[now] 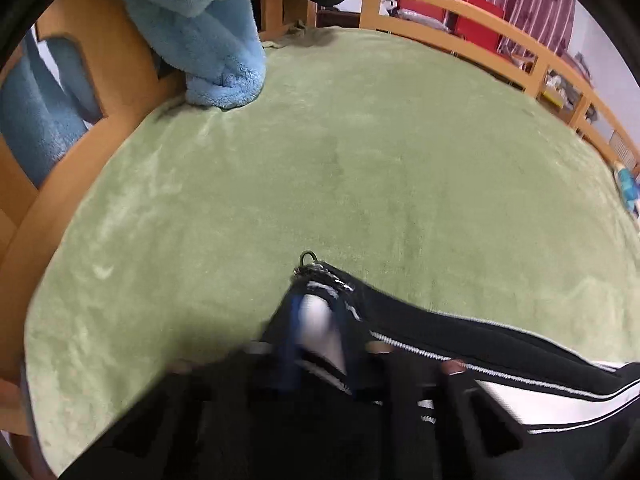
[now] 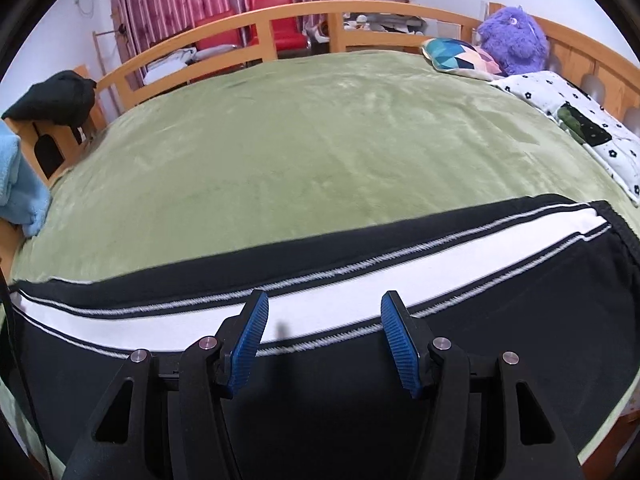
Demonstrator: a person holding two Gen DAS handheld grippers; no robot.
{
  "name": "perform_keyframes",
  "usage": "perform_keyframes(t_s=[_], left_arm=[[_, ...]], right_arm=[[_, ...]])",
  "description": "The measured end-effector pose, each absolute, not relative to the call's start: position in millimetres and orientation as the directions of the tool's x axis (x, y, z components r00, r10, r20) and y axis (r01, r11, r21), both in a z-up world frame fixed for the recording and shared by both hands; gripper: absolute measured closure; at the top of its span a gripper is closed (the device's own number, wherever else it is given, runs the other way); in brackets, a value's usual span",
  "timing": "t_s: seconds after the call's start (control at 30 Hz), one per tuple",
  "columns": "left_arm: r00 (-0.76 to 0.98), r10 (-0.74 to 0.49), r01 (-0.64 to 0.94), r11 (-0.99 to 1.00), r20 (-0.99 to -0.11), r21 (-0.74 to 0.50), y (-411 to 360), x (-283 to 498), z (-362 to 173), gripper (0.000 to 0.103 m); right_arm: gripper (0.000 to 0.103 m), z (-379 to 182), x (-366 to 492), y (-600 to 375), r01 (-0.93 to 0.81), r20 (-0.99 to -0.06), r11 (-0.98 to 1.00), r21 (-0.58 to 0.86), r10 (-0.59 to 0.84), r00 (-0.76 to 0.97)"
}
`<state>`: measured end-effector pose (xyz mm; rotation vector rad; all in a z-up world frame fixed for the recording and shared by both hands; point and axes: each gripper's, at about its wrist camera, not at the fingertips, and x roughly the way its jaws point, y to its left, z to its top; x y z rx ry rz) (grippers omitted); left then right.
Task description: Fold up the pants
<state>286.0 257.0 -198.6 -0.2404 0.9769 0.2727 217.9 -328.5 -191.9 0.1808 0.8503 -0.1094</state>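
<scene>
Across the near edge of the bed, the pants (image 2: 320, 312) are lying stretched out flat, black with a white side stripe edged in thin white piping. Your left tongs (image 1: 316, 320) are pinching a bunched end of the pants where a small metal ring is showing; that view is blurred, so the exact contact is hard to read. Your right tongs (image 2: 324, 316) are hovering spread wide over the white stripe, blue ribbed pads (image 2: 250, 344) gripping nothing. The pants are resting on a green blanket (image 2: 320, 140) that is covering the bed. A light blue fleece (image 1: 200, 32) is hanging over the wooden rail (image 2: 304, 12) at the far left. A purple plush toy (image 2: 512, 40) and a patterned cushion (image 2: 460, 56) are sitting at the far right corner.
</scene>
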Motion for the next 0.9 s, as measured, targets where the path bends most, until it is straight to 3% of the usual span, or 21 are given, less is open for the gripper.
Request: perform_keyframes(t_s=[0.13, 0.23, 0.3, 0.43, 0.5, 0.53, 0.57, 0.6, 0.8, 0.83, 0.9], left_arm=[[0.625, 0.08, -0.371, 0.906, -0.777, -0.205, 285.2, 265.8, -176.5, 0.1], [0.608, 0.317, -0.503, 0.863, -0.728, -0.045, 298.1, 258.1, -167.2, 0.101], [0.63, 0.137, -0.43, 0.881, -0.765, -0.196, 313.0, 259.7, -172.8, 0.101], [0.657, 0.023, -0.35, 0.895, -0.754, -0.278, 308.7, 254.8, -170.3, 0.099], [0.66, -0.05, -0.289, 0.904, -0.749, -0.315, 299.2, 256.5, -170.4, 0.078], [0.665, -0.077, -0.265, 0.905, -0.743, -0.331, 295.3, 258.0, -171.2, 0.057], [0.667, -0.09, -0.253, 0.906, -0.739, -0.339, 292.5, 260.3, -172.3, 0.044], [0.665, -0.098, -0.242, 0.91, -0.74, -0.337, 289.2, 262.6, -174.3, 0.044], [0.545, -0.07, -0.292, 0.918, -0.836, -0.267, 278.7, 287.1, -212.0, 0.05], [0.539, -0.053, -0.306, 0.917, -0.841, -0.254, 278.6, 288.3, -218.0, 0.07], [0.544, -0.064, -0.282, 0.925, -0.837, -0.254, 276.4, 287.2, -222.0, 0.086]], right_arm=[[0.046, -189.6, 224.0, -322.6, 0.169, -0.756, 0.982, 0.088, -0.045, 0.653], [0.047, -185.7, 223.8, -319.7, 0.172, -0.746, 0.98, 0.097, -0.043, 0.665], [0.047, -186.3, 225.7, -319.0, 0.161, -0.755, 0.979, 0.126, -0.011, 0.656], [0.047, -190.4, 228.5, -307.3, 0.133, -0.766, 0.982, 0.134, 0.018, 0.643], [0.047, -192.5, 229.6, -303.2, 0.123, -0.769, 0.983, 0.135, 0.026, 0.639], [0.047, -194.0, 229.9, -300.4, 0.116, -0.771, 0.984, 0.137, 0.033, 0.636], [0.047, -195.3, 229.7, -298.3, 0.113, -0.774, 0.984, 0.138, 0.036, 0.633], [0.047, -196.6, 229.4, -296.6, 0.112, -0.775, 0.984, 0.137, 0.036, 0.63], [0.046, -207.8, 227.8, -296.7, 0.131, -0.795, 0.977, 0.166, 0.054, 0.604], [0.046, -210.0, 228.3, -297.7, 0.137, -0.8, 0.976, 0.17, 0.056, 0.598], [0.046, -211.6, 229.8, -299.2, 0.147, -0.804, 0.974, 0.174, 0.055, 0.592]])
